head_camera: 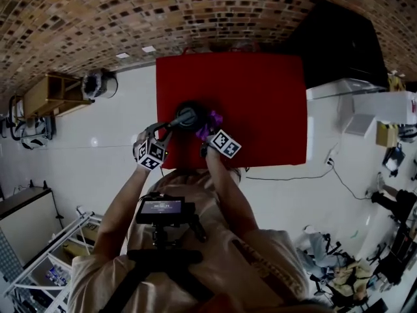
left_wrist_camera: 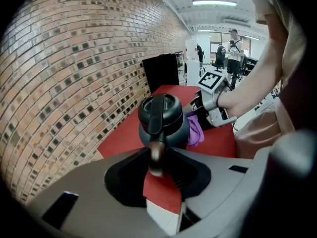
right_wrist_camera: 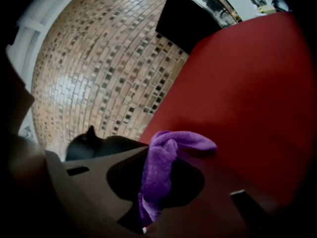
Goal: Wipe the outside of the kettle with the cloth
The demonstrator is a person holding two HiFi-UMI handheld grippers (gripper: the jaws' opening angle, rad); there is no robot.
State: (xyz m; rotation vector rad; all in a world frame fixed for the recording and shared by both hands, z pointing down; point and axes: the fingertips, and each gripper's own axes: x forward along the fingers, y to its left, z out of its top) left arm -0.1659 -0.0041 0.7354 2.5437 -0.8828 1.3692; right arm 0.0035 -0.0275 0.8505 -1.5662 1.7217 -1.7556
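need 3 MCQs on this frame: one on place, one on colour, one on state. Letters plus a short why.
1. In the head view, where is the cloth relative to the kettle?
A. right beside it, on its right
B. on its left
C. down on the floor

2. What colour is the cloth?
A. yellow
B. purple
C. white

3. What state is the right gripper in?
A. open and empty
B. shut on the cloth
C. shut on a sponge

Answers:
1 A: the purple bundle sits at the kettle's right side in the head view.
2 B: it reads purple in every view.
3 B: the right gripper view shows the cloth pinched between its jaws and hanging out of them.
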